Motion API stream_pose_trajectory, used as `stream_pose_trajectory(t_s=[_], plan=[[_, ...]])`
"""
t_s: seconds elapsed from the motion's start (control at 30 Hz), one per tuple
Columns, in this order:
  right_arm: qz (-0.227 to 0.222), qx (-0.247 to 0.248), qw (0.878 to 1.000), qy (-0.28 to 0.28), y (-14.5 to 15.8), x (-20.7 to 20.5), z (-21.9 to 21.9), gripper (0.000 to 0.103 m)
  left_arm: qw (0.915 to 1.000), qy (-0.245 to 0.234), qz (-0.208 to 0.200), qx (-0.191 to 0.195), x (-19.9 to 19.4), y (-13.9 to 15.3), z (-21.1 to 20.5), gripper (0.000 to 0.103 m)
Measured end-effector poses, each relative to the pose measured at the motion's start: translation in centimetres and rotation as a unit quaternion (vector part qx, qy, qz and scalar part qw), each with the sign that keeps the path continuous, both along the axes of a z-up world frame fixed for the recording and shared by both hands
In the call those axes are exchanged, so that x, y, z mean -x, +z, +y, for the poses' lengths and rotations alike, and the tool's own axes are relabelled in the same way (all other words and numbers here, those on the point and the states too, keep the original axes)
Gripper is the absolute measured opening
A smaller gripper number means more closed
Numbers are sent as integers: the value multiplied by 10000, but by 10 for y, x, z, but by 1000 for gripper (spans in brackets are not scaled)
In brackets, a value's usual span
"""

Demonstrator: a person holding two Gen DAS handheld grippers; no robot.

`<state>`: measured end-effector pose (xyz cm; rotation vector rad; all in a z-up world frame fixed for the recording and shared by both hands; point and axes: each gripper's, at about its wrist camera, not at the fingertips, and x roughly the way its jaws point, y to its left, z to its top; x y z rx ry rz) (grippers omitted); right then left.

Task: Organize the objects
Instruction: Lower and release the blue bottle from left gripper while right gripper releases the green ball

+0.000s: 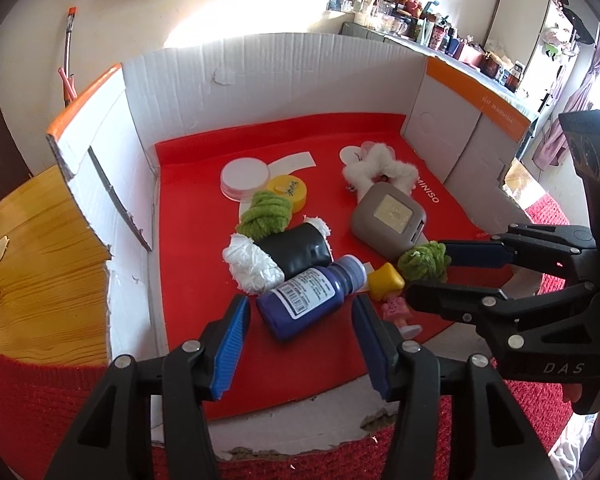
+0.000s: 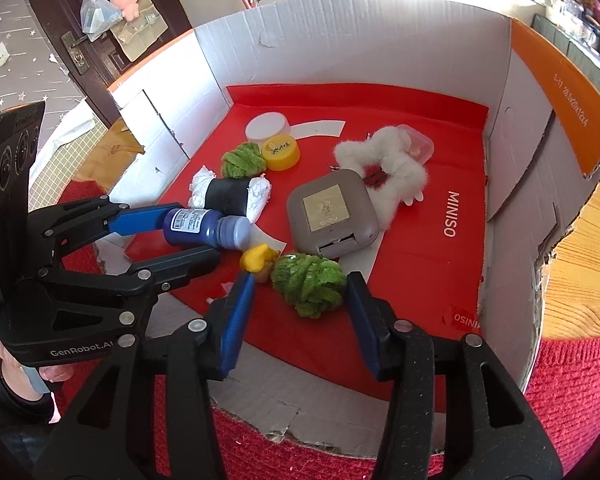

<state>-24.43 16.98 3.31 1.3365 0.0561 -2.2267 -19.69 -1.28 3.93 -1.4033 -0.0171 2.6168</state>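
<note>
one box, ten small things, two claws released

inside the white cardboard box [image 1: 260, 64] on its red liner [image 1: 188, 248] lie one blue bottle [image 1: 308, 296], two green yarn balls [image 1: 265, 212] [image 2: 308, 286], one black-banded white roll [image 1: 276, 254], one grey device [image 1: 388, 216], one white fluffy scrunchie [image 1: 380, 164], one white lid [image 1: 245, 174], one yellow lid [image 1: 290, 191], one yellow piece [image 1: 386, 280] and one pink figure [image 1: 396, 312]. the left gripper [image 1: 300, 344] stands released around the near bottle; the right gripper [image 2: 302, 320] stands released around the near-right yarn ball.
</note>
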Motion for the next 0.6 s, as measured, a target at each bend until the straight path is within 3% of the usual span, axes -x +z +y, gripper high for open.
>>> stream_pose_trajectory(t_s=[0.6], plan=[[249, 255, 9993, -98, 13, -14, 7, 58, 9990, 304, 340, 26, -20, 15, -10, 71]])
